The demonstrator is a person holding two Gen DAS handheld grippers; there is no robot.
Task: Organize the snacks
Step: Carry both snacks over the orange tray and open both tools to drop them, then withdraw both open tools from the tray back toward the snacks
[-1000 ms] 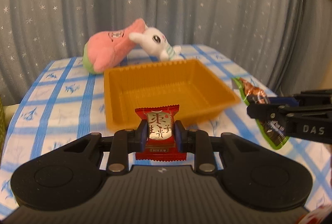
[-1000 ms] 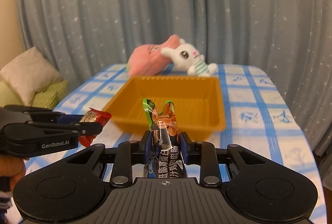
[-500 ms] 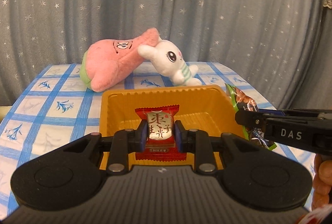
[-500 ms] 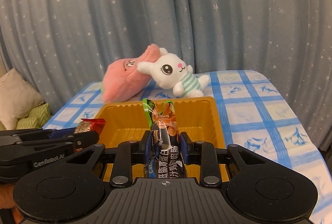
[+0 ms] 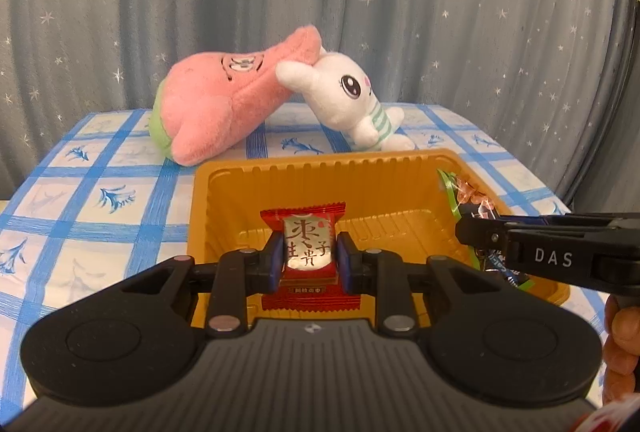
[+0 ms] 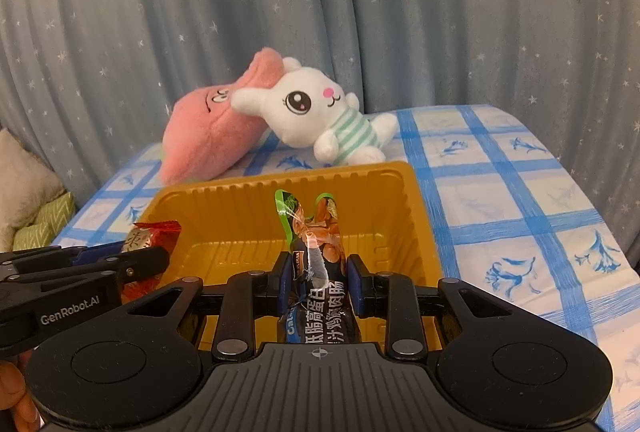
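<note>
Red foil is the nearest item in the left wrist view: the red candy packet [image 5: 305, 252] sits between the pads of the left claw [image 5: 306, 258], at lower centre of the frame, above the floor of the orange tray [image 5: 320, 168]. The left claw's jaws are opening at this moment, with the packet between them and the pads seemingly in contact with its sides. Risk: the packet is flat and light; if one pad clings to the foil, the packet may tilt and land on the near rim rather than inside.

In the right wrist view, the right claw [image 6: 320, 278] is clenched on the dark sausage snack pack [image 6: 316, 272], at lower centre, also over the tray. The pack is long and glossy, and its crimped green top stands up towards the tray's far wall. Risk: on release it may fall lengthways and lean against a wall or come to rest across the candy.

Both claws are near each other over one tray. Risk: simultaneous lowering may cause contact between claws or nudge the light tray across the checked cloth of the desk [image 6: 520, 200].

Beyond the tray's far rim lie the pink plush [image 5: 216, 112] and the white rabbit plush [image 5: 348, 100], touching each other. A shifted tray may press into them.
</note>
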